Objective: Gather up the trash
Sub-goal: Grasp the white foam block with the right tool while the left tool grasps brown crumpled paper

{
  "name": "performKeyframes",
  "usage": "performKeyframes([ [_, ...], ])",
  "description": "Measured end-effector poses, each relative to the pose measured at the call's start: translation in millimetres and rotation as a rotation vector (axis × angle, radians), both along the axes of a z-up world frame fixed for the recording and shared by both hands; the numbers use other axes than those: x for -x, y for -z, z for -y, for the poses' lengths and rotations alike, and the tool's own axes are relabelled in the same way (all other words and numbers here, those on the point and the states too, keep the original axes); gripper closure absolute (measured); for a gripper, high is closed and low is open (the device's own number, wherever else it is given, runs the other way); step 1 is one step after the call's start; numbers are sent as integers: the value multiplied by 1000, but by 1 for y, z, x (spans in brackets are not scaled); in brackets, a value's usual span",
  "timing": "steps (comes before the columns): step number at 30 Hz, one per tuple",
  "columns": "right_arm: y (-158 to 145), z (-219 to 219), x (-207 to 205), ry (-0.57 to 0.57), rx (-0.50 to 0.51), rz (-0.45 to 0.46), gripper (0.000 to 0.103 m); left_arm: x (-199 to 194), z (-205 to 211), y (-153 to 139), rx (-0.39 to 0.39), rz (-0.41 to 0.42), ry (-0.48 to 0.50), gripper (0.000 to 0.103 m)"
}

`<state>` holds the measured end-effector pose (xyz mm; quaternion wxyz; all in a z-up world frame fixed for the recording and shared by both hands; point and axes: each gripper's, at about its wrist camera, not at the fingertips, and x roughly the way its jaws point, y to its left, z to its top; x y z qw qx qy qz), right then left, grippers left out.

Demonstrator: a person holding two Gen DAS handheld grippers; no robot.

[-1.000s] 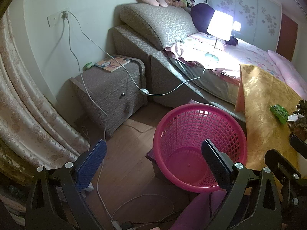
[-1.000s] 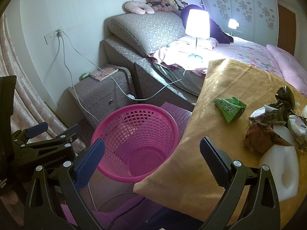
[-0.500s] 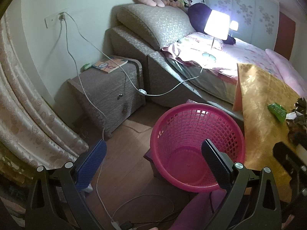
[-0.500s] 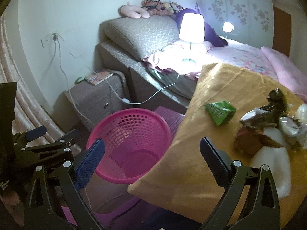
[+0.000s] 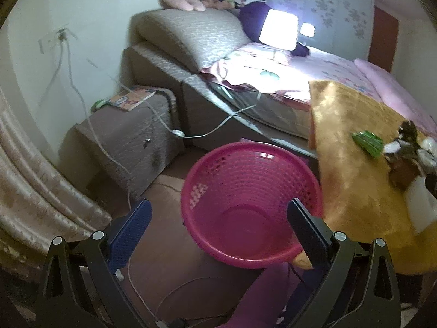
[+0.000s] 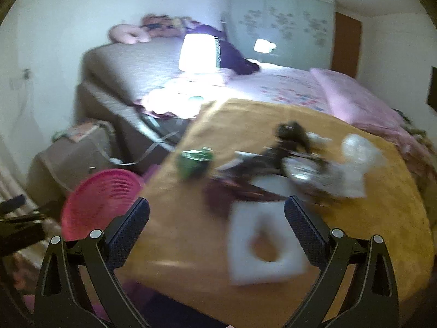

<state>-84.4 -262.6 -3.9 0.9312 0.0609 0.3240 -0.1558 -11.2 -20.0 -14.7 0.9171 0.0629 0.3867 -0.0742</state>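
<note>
**Trash pile sitting on the gold-cloth counter**

The trash [image 6: 289, 161] is a blurry heap: dark crumpled wrappers, a green packet [image 6: 194, 161], clear plastic, plus a white foam piece [image 6: 262, 246] with a hole, nearest the right tool [image 6: 217, 227]. That tool is spread wide, empty. The left tool [image 5: 218, 225], also wide and empty, hangs over the pink basket [image 5: 245, 191] on the floor beside the counter [image 6: 174, 229]. Bed and lit lamp [image 6: 198, 53] behind.

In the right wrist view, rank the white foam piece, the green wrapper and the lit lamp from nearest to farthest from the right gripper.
1. White foam piece: on the gold cloth, just beyond the right gripper, between its open fingers.
2. Green wrapper: farther along the cloth, toward its left edge.
3. Lit lamp: on the bed, well beyond the cloth.
</note>
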Motion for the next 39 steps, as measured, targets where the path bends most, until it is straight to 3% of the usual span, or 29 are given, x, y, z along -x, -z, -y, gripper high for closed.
performKeyframes([
  [11, 40, 39, -3, 46, -93, -71, 9, 8, 33, 3, -29, 4, 128, 8],
  [15, 43, 40, 0, 27, -107, -80, 36, 11, 46, 5, -36, -3, 179, 8],
  [16, 44, 41, 1, 23, -106, -86, 38, 12, 50, 6, -37, -5, 191, 8],
  [24, 40, 43, 15, 27, -101, -68, 39, 15, 89, 8, -54, -9, 323, 8],
  [34, 45, 73, 48, 134, -91, -83, 39, 19, 154, 19, -45, -36, 497, 8],
  [39, 49, 80, 56, 148, -102, -81, 39, 24, 167, 15, 33, -63, 555, 8],
])
